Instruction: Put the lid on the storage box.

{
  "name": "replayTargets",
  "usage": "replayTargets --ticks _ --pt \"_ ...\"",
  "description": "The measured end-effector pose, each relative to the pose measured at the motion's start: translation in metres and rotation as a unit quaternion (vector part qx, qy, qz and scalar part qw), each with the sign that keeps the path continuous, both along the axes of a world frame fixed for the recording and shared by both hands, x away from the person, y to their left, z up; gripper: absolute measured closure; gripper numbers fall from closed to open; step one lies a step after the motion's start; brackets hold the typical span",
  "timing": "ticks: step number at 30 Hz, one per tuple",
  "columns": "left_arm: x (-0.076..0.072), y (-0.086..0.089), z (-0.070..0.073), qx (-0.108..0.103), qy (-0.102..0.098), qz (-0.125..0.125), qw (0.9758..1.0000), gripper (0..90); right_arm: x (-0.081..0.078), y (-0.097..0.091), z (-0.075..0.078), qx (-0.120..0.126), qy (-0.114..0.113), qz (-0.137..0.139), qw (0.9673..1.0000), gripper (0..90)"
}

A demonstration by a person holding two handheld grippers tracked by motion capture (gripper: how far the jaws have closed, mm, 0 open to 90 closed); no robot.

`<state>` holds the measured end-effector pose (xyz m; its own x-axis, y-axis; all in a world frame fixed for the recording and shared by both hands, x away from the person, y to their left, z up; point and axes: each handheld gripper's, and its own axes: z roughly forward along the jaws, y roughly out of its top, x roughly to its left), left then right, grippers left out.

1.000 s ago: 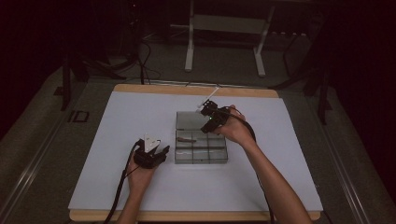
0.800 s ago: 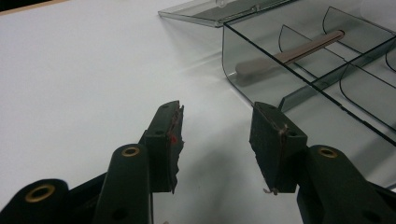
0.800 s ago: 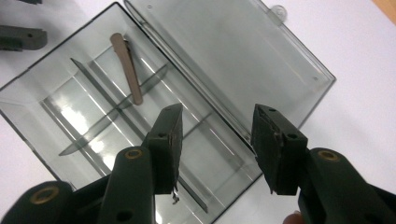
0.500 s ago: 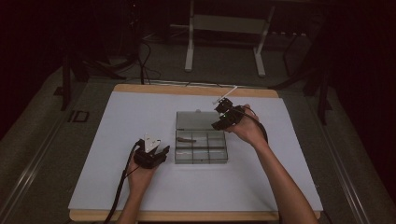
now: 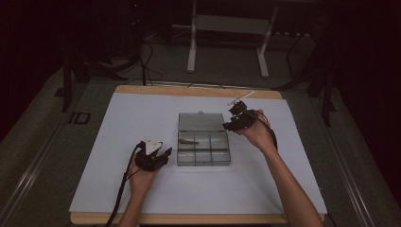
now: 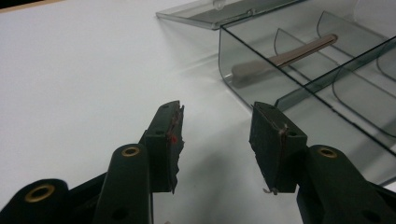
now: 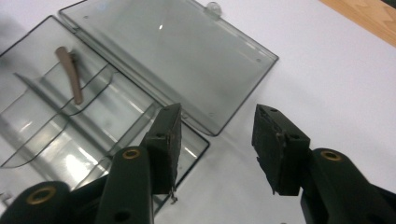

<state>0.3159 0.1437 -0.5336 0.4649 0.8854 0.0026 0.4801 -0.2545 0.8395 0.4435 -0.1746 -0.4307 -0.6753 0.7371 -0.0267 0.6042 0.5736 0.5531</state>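
A clear plastic box [image 5: 203, 150] with six compartments sits near the middle of the white table [image 5: 118, 118], its lid [image 5: 201, 121] laid flat open toward the far edge. A slim brown clip [image 5: 189, 141] lies in the far-left compartment. The left gripper [image 5: 158, 155] rests on the table just beside the box's left wall, its fingers [image 6: 166, 142] spread with nothing between them. The right gripper [image 5: 235, 119] hovers at the lid's right corner; its fingers [image 7: 164, 144], which have just been closing a little, stand spread and empty above the box's edge.
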Motion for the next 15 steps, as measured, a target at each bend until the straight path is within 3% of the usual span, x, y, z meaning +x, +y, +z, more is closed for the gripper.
replayTargets --ticks 3,6,9,15 --pt "-0.002 0.002 0.004 -0.01 -0.002 0.001 0.9999 54.2 0.001 -0.005 -0.005 -0.005 -0.009 -0.02 0.9997 54.7" --pt "-0.005 0.003 0.008 -0.021 -0.005 -0.006 0.9997 54.2 0.002 -0.011 -0.009 0.012 -0.016 -0.039 0.999 55.4" --pt "-0.007 0.001 0.013 -0.015 -0.007 -0.018 0.9997 54.3 0.003 -0.014 -0.013 0.013 -0.025 -0.044 0.9987 58.0" --pt "-0.013 -0.006 0.022 -0.027 -0.011 -0.033 0.999 54.1 0.005 -0.017 -0.02 0.035 -0.022 -0.054 0.9977 60.7"
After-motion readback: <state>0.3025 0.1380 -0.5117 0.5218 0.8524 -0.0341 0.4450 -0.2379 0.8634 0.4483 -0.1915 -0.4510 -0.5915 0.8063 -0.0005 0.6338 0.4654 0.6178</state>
